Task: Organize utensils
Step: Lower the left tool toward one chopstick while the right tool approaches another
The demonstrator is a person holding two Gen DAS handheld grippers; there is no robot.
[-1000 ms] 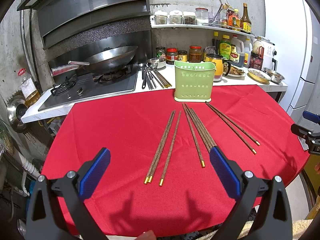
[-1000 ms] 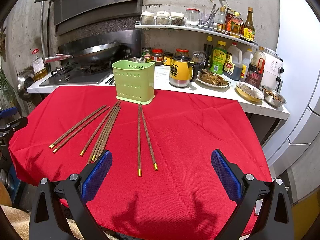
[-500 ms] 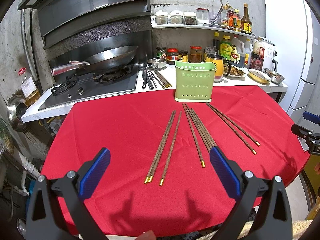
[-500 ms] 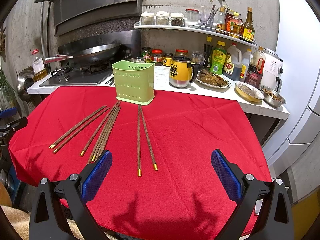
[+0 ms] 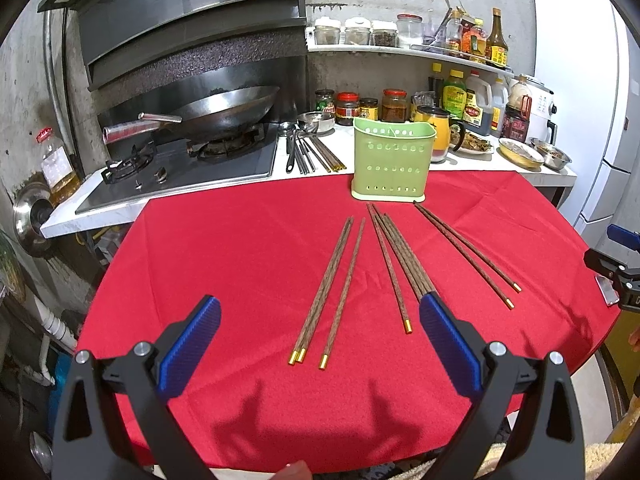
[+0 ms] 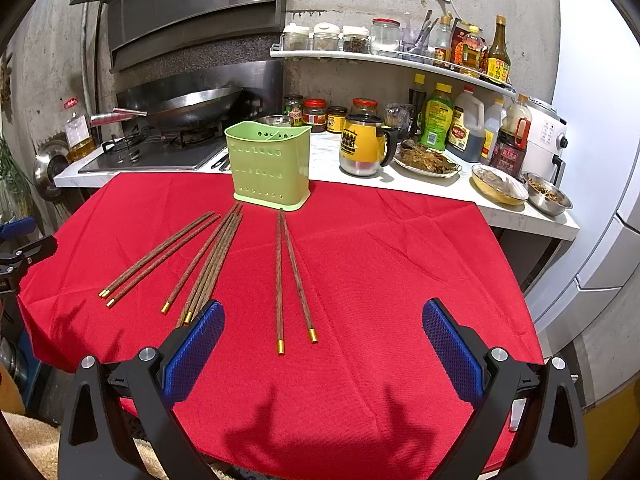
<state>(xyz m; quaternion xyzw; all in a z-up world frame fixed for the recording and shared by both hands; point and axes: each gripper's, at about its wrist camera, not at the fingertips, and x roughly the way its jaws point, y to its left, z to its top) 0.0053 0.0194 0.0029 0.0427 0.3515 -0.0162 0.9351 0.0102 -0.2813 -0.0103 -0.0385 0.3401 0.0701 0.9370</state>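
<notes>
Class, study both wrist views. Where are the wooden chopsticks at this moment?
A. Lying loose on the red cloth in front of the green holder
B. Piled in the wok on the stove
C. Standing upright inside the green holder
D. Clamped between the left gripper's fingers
A: the wooden chopsticks lie flat in separate groups on the red cloth, short of the green holder, and both grippers are open and empty.

Bright, even indoor light, sharp focus; soft shadows on the red cloth (image 5: pixel 240 264), strong fisheye bending with dark corners.
</notes>
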